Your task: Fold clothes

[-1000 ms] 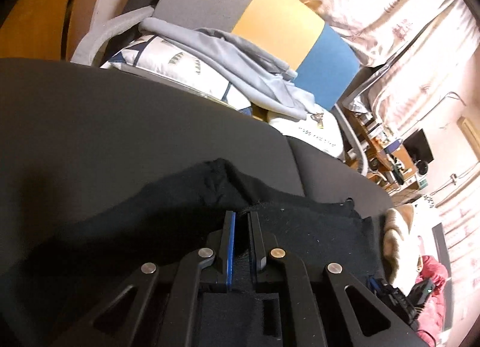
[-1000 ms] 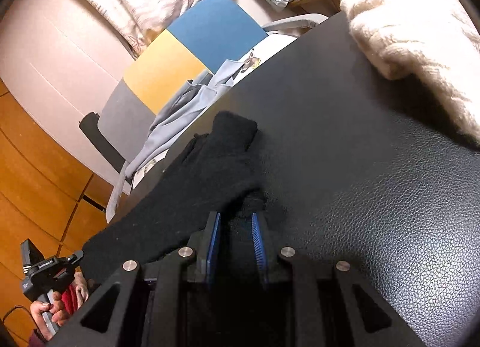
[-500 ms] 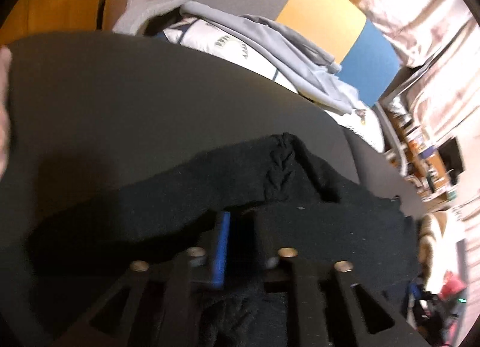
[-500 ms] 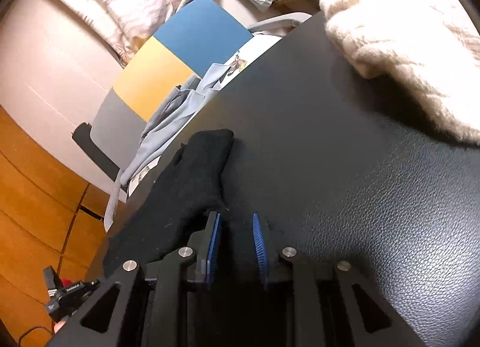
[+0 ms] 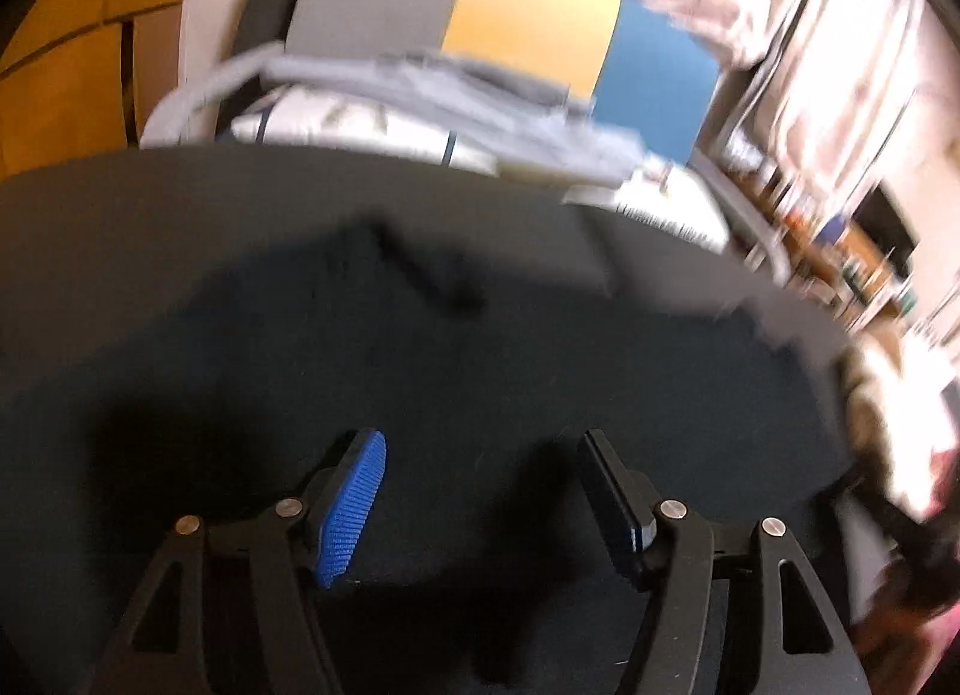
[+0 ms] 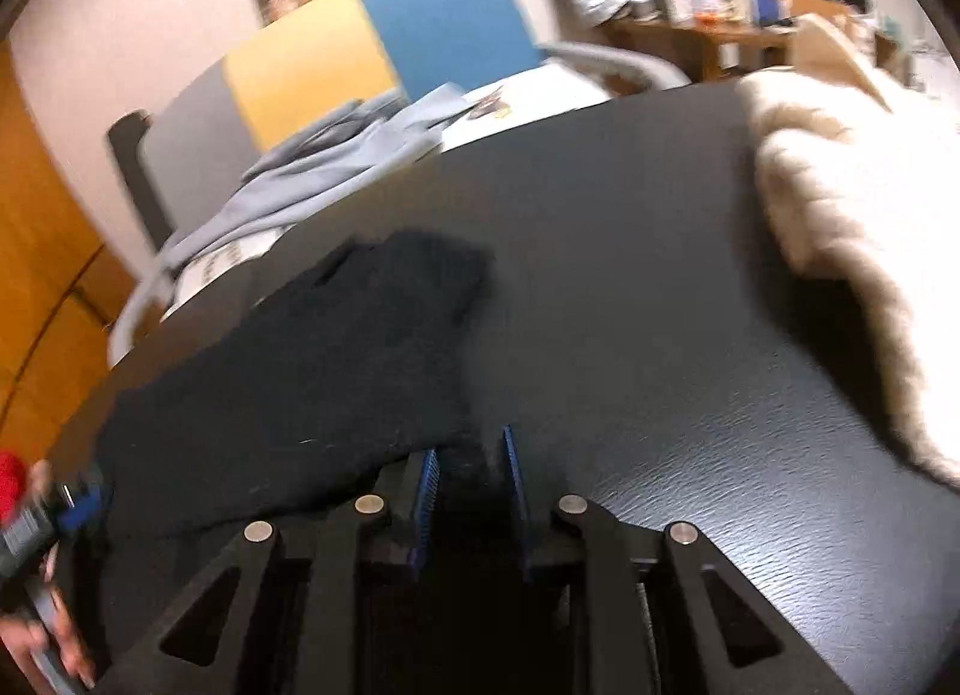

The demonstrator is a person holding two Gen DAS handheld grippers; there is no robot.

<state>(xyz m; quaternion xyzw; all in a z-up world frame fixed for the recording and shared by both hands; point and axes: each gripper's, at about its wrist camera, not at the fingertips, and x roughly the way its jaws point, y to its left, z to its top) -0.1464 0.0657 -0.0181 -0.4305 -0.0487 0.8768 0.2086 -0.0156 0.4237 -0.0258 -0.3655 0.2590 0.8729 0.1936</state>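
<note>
Black, leather-grained desk [image 6: 690, 287] fills the lower part of both wrist views, and we see both views smeared by motion. Nearest in the left wrist view, our left tongs [image 5: 480, 443] stand wide apart with nothing between the blue pad and the black one; they hang over the black garment [image 5: 480, 371], which is spread flat on the desk beneath them. In the right wrist view, our right tongs [image 6: 471, 452] are nearly together, with a dark bit of the black garment [image 6: 336, 359] between the blue pads at its near corner; we cannot tell for sure that they pinch it. From there the garment lies in a long band away to the left, its far end folded into a blunt dark flap. On the right side of the desk rests a cream knitted garment [image 6: 852, 239], well apart from the black one. Beyond the far edge we see a chair back [image 6: 372, 53] in grey, yellow and blue panels, with a pale grey garment [image 6: 336, 161] draped on the seat before it.
</note>
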